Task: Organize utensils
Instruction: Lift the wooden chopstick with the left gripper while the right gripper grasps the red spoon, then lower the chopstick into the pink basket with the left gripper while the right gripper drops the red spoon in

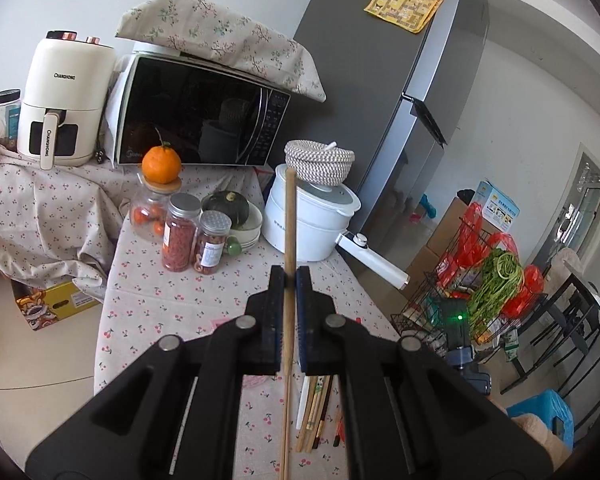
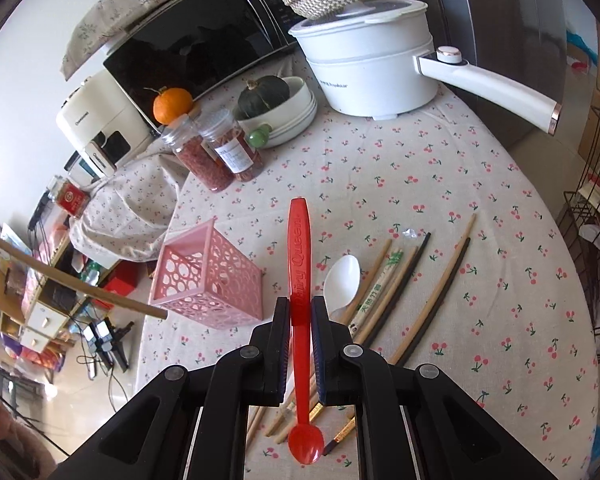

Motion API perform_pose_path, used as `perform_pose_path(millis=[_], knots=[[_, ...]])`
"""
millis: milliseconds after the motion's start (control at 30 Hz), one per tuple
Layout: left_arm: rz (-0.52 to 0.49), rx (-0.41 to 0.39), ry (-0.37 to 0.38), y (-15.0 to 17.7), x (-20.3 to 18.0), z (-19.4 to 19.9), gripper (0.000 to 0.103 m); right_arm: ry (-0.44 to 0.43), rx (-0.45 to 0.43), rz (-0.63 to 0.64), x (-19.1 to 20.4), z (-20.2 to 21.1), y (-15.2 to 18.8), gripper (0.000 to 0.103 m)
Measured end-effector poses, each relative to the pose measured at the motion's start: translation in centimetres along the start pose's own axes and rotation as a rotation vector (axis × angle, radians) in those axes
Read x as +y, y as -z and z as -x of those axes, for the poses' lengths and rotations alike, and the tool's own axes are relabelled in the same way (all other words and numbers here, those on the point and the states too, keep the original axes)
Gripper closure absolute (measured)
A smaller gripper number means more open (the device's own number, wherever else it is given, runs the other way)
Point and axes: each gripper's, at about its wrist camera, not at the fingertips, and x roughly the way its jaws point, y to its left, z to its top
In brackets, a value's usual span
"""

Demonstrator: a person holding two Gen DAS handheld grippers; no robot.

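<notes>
My left gripper point(image 1: 290, 276) is shut on a wooden chopstick point(image 1: 289, 224) that points up past the fingers, above the table. The same chopstick point(image 2: 72, 280) shows at the left of the right wrist view. My right gripper point(image 2: 300, 304) is shut on a red plastic spoon point(image 2: 299, 252), handle forward and bowl toward the camera, above the table. A pink perforated holder point(image 2: 206, 276) stands left of it. A white spoon point(image 2: 342, 280) and several chopsticks point(image 2: 440, 292) lie loose on the cloth to the right; they also show under the left gripper point(image 1: 316, 412).
The cherry-print tablecloth point(image 2: 420, 160) covers the table. At the back stand a white pot point(image 2: 364, 64) with a long handle, bowls holding a green squash point(image 2: 264, 96), spice jars point(image 2: 228, 148), an orange point(image 2: 172, 105) and a microwave point(image 1: 200, 112). A wire rack point(image 1: 472, 280) stands right of the table.
</notes>
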Motion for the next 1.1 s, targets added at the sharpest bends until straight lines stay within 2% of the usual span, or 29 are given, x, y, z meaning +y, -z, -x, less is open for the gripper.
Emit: perform_pose_path(millis=[67,200,433,600,667,733,767,833,1033,1100], knots=[[-0.008,-0.03,-0.029,-0.1,0.3,-0.6,0.096,-0.006,-0.033,0.012,0.6,0.7,-0.3,0.093],[-0.01,-0.019,-0.075,0.1,1.2,-2.9,0.096,-0.007,-0.089,0.036,1.6,1.8,-0.7,0.093],[-0.013,0.115,-0.141,1.4,3.2,-8.3,0.096,-0.009,-0.141,0.067,3.2,2.9,-1.1,0.093],[-0.031,0.141,-0.156,2.1,3.2,-9.6,0.095,-0.04,-0.204,0.069,4.5,3.9,-1.5,0.093],[-0.033,0.16,-0.157,2.1,2.9,-9.9,0.08,-0.054,-0.242,0.068,5.1,4.4,-1.8,0.093],[-0.035,0.165,-0.171,2.2,2.7,-9.5,0.051,-0.07,-0.283,0.068,5.8,4.9,-2.1,0.093],[-0.037,0.162,-0.183,2.1,2.6,-9.3,0.045,-0.077,-0.304,0.067,6.1,5.0,-2.3,0.093],[-0.043,0.162,-0.206,2.2,2.4,-8.5,0.026,-0.093,-0.345,0.065,6.7,5.3,-2.7,0.093],[-0.05,0.231,-0.281,3.2,3.2,-6.9,0.013,-0.12,-0.478,0.071,9.0,5.1,-3.6,0.093],[-0.045,0.263,-0.3,3.8,3.8,-6.7,0.012,-0.12,-0.508,0.074,9.7,4.6,-3.8,0.093]])
